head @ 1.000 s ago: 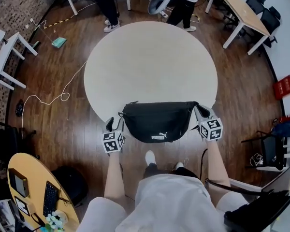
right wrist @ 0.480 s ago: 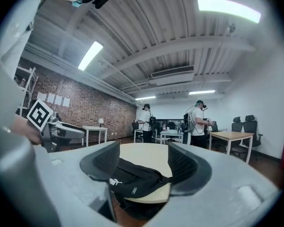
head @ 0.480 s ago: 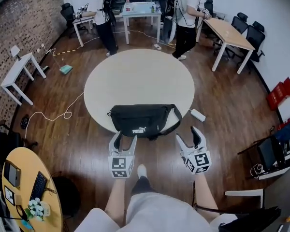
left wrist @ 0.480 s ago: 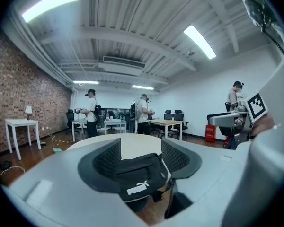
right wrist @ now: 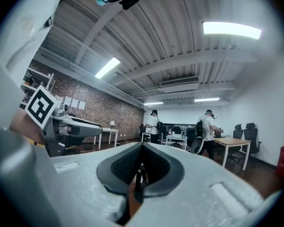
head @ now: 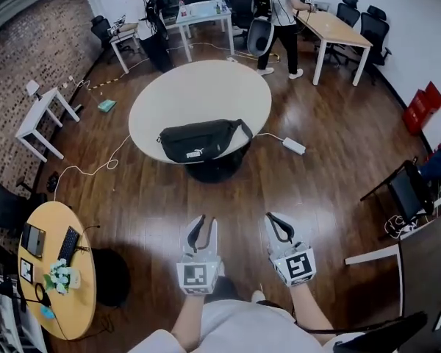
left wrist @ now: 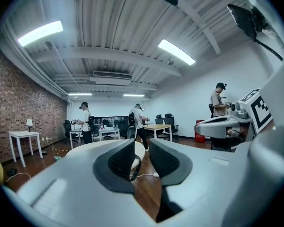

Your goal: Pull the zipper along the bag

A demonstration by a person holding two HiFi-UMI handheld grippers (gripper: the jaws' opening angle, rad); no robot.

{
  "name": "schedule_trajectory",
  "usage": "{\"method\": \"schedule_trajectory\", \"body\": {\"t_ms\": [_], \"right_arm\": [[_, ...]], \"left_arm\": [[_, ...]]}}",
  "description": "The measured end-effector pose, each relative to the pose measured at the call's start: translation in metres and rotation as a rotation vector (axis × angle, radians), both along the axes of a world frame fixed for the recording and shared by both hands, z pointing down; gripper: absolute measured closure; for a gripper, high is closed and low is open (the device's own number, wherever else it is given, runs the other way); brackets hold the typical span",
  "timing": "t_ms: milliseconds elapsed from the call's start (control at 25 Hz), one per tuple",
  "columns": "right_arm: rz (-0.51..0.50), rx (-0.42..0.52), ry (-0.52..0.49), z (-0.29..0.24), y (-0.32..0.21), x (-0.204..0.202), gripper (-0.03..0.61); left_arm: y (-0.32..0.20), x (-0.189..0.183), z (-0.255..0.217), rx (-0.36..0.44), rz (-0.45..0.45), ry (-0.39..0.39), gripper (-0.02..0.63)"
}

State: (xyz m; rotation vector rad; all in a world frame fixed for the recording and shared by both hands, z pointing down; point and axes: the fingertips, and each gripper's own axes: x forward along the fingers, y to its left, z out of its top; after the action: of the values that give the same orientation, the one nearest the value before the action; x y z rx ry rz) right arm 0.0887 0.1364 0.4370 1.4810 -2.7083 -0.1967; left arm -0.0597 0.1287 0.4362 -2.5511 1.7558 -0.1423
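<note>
The black bag (head: 198,141) lies on the near part of the round white table (head: 206,90), with its strap looped at the right end. Nothing touches it. Both grippers are held low over the wooden floor, well back from the table. My left gripper (head: 202,225) has a narrow gap between its jaws, which are closing on nothing; in the left gripper view (left wrist: 141,156) the table's edge (left wrist: 85,146) shows far ahead. My right gripper (head: 276,222) is shut with its pads together and nothing in them, as the right gripper view (right wrist: 141,163) shows.
A white power strip (head: 294,146) and cables lie on the floor right of the table. A yellow round desk (head: 55,267) stands at the lower left and a small white table (head: 40,116) at the left. Two people (head: 141,17) (head: 279,6) stand by desks at the back.
Both grippers have left the ends of the bag and drawn back from the table. The view has backed away too, so the bag now lies far ahead.
</note>
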Motion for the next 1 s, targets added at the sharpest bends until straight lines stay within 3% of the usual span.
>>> {"method": "schedule_trajectory", "body": {"t_ms": [160, 320, 720, 1000], "right_arm": [[-0.026, -0.001, 0.021, -0.021, 0.046, -0.014, 0.586], [-0.022, -0.020, 0.050, -0.027, 0.072, -0.037, 0.586], [-0.042, 0.003, 0.064, -0.041, 0.088, -0.131, 0.586], [-0.023, -0.042, 0.073, -0.028, 0.091, -0.156, 0.586]], "left_arm": [[0.041, 0.001, -0.023, 0.031, 0.004, 0.019, 0.597], [0.075, -0.011, -0.036, 0.035, 0.033, 0.046, 0.597], [0.113, -0.089, -0.034, 0.044, 0.020, -0.005, 0.597], [0.120, -0.125, -0.028, 0.035, 0.007, 0.019, 0.597]]}}
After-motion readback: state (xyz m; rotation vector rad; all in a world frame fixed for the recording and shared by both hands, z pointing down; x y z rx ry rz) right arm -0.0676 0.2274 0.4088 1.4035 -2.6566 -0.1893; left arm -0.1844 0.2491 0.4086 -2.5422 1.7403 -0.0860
